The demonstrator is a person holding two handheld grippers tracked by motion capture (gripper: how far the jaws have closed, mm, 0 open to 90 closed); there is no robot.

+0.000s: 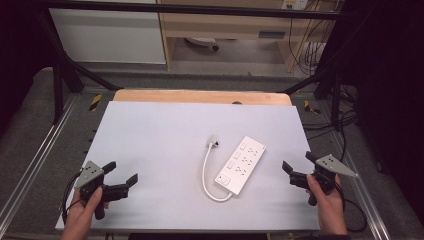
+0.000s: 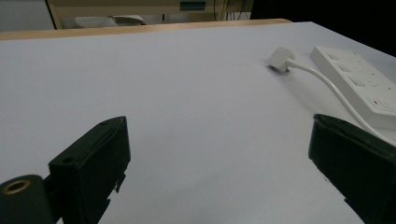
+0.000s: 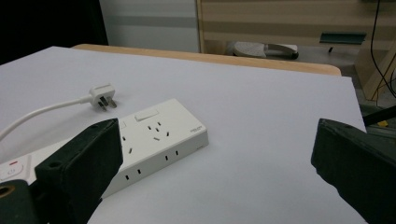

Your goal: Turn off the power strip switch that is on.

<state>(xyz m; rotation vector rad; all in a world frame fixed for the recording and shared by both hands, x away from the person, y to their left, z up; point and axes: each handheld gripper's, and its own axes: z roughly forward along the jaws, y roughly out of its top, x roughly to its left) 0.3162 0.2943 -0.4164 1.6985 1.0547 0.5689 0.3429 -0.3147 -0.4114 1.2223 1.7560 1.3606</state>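
Both the left gripper (image 1: 121, 176) and right gripper (image 1: 298, 166) stood wide open and empty, so the plug (image 1: 214, 141) probably needed a square pinch before meeting the power strip (image 1: 241, 164).

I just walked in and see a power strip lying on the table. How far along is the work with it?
Nothing looks done yet. The power strip lies flat mid-table, its cord curled beside it and the plug loose. Nothing is in hand: the left hand-held gripper and the right hand-held gripper sit open on either side, touching nothing. Reaching in and grasping the strip or plug is all still ahead.
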